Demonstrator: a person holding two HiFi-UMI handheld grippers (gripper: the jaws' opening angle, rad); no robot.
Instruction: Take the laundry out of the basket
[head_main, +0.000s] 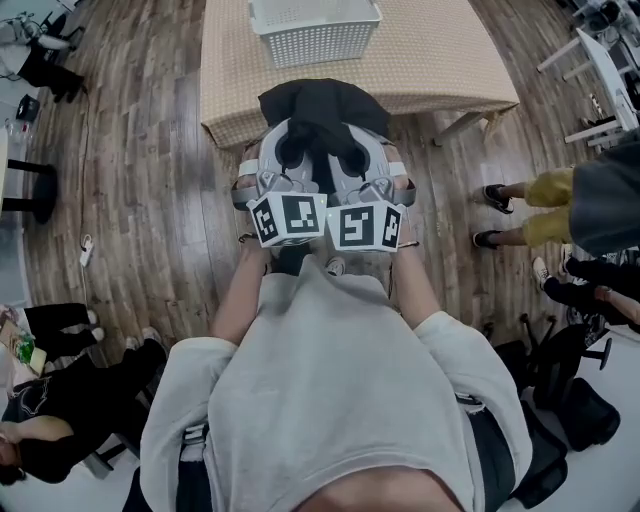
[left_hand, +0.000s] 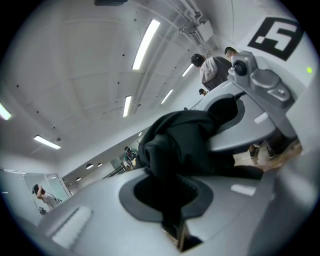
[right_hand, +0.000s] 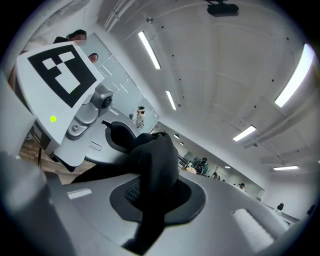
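A black garment (head_main: 315, 105) hangs bunched between my two grippers, just in front of the table's near edge. My left gripper (head_main: 293, 150) and right gripper (head_main: 348, 152) are side by side, almost touching, and both are shut on the cloth. In the left gripper view the black garment (left_hand: 180, 145) bulges out of my shut left gripper (left_hand: 170, 190), with the right gripper (left_hand: 260, 85) close beside it. The right gripper view shows the black garment (right_hand: 155, 160) pinched in my right gripper (right_hand: 155, 195), next to the left gripper (right_hand: 75, 100). The white laundry basket (head_main: 315, 30) stands on the table beyond; its inside is hidden.
The table (head_main: 440, 60) with a beige cloth lies ahead on a wooden floor (head_main: 150, 180). A person in yellow trousers (head_main: 545, 205) stands at the right. Another person (head_main: 60, 400) sits at the lower left. A black stool (head_main: 30, 190) stands at the left.
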